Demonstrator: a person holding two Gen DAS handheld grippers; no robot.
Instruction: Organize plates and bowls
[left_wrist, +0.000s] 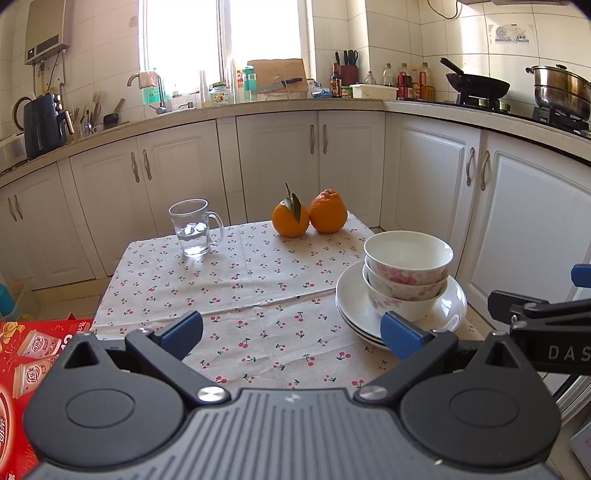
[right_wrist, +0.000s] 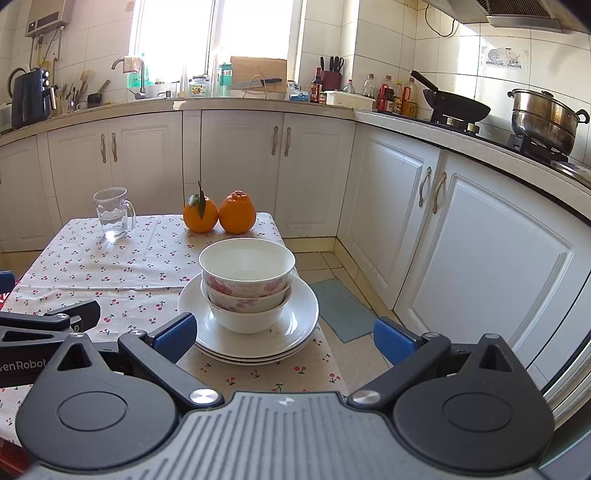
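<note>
Both claws gape wide and hold nothing: our right gripper (right_wrist: 284, 334) hangs near the stack, our left gripper (left_wrist: 291, 334) off to its left over the cherry-print tablecloth (left_wrist: 236, 280). Stacked bowls (right_wrist: 246, 286) sit nested on the stacked plates (right_wrist: 248, 339) at the table's near right edge; stack looks done, or nearly. If we adjust it, we'd grip the plate rim low and level, slowly, since the edge is close. Both grippers point forward, roughly level, side by side. Glass mug (left_wrist: 194, 227) and two oranges (left_wrist: 309, 218) sit far, well apart.
</note>
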